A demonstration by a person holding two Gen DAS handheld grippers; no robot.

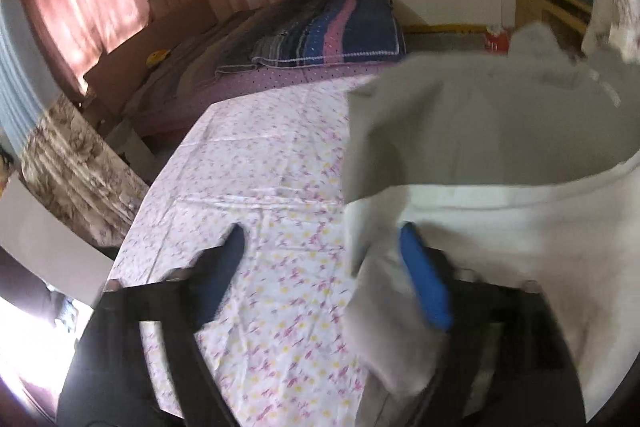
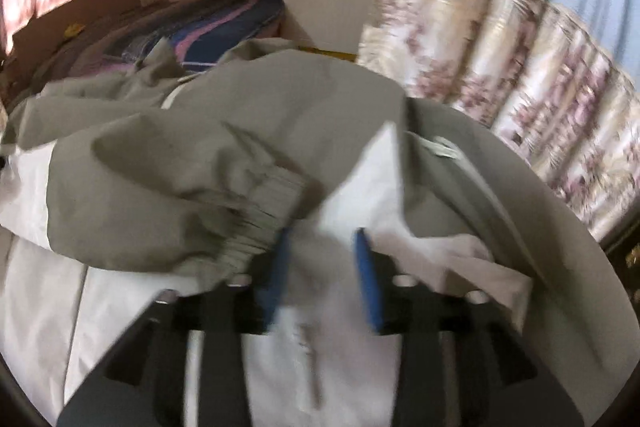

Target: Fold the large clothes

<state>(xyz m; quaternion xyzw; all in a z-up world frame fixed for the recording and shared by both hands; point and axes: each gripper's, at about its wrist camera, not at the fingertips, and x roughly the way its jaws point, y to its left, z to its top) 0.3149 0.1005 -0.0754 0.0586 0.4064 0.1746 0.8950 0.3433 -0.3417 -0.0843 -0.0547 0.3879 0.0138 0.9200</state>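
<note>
Jaws of the left gripper (image 1: 320, 267) stand spread wide over the bed (image 1: 272, 155), one finger against the jacket's (image 1: 480, 131) white edge, nothing pinched. Right gripper (image 2: 324, 275) jaws stand half apart with white cloth between them, seemingly loose. Grey and white, the jacket lies bunched on the bed's right side, a cuffed sleeve (image 2: 256, 203) thrown across it; folding looks barely begun. Its long axis cannot be told
</note>
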